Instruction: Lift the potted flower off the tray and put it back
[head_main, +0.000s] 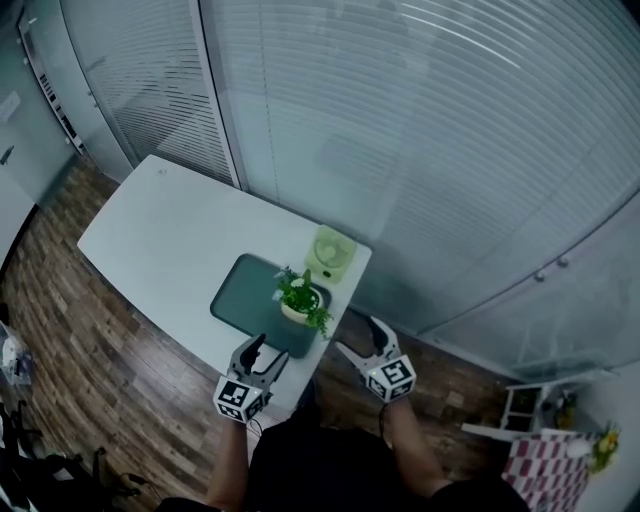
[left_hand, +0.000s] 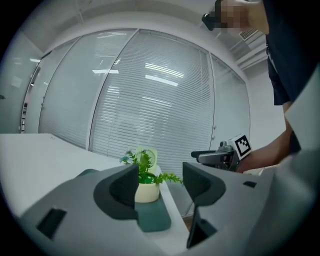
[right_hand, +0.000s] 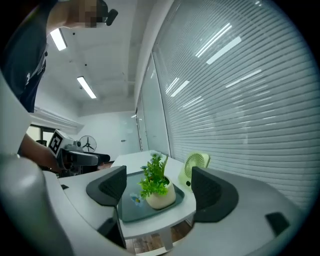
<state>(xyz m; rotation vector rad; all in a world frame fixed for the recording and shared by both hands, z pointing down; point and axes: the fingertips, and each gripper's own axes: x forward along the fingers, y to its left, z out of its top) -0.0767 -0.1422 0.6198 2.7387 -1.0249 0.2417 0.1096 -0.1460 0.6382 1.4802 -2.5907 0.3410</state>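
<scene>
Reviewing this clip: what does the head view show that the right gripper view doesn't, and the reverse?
Only the head view: the marker cube on the right gripper, and a checked cloth at lower right. Only the right gripper view: ceiling lights and a standing fan far back. Both: the potted flower on its tray, the green desk fan, the white table, the left gripper and the blinds.

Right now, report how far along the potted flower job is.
Done: nothing that shows; the potted flower stands on the tray near the table edge. In hand: the left gripper and right gripper hang open and empty, aimed at it but apart from it. Left: close in, grasp, lift it off, set it back.
</scene>
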